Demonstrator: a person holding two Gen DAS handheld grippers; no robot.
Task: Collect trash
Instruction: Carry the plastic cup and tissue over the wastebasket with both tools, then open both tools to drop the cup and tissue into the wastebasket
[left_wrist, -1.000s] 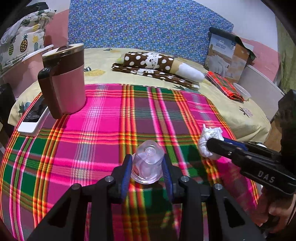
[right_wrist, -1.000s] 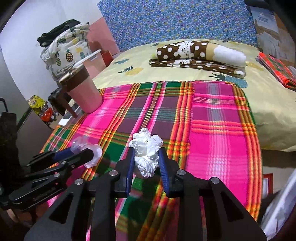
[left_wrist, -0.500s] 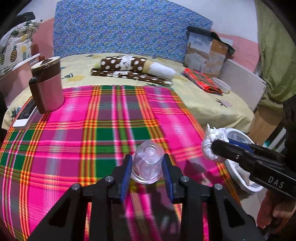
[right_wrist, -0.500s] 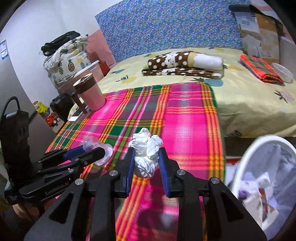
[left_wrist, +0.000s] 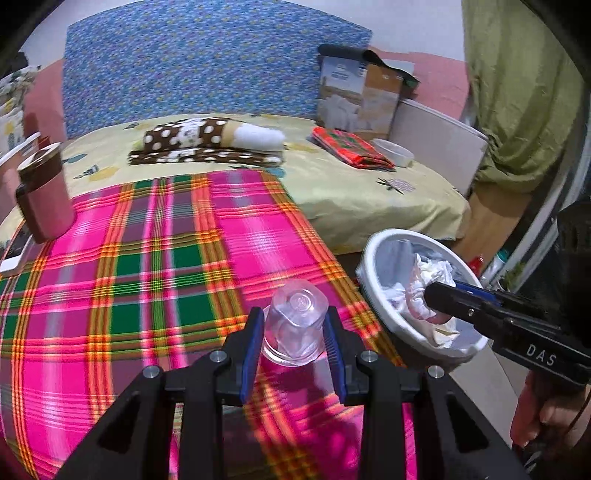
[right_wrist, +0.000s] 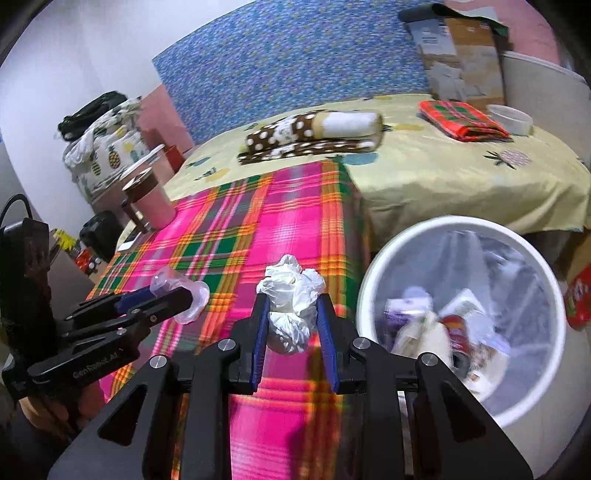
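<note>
My left gripper (left_wrist: 293, 334) is shut on a clear plastic cup (left_wrist: 295, 317), held bottom-forward above the right edge of the pink plaid cloth (left_wrist: 147, 266). The cup also shows in the right wrist view (right_wrist: 183, 297). My right gripper (right_wrist: 291, 321) is shut on a crumpled white tissue wad (right_wrist: 290, 306). In the left wrist view that wad (left_wrist: 424, 284) hangs over the white trash bin (left_wrist: 373, 258). In the right wrist view the bin (right_wrist: 373, 280), lined with clear plastic and holding trash, stands to the wad's right.
A pink tumbler with a brown lid (left_wrist: 42, 195) and a phone (left_wrist: 13, 251) sit at the cloth's left. A rolled polka-dot blanket (left_wrist: 210, 142), a folded red cloth (left_wrist: 351, 147), a white bowl (left_wrist: 393, 151) and a cardboard box (left_wrist: 360, 92) lie further back on the bed.
Both grippers have swung right with their loads. The trash bin has come fully into view, and the tissue wad now hangs by the bin.
</note>
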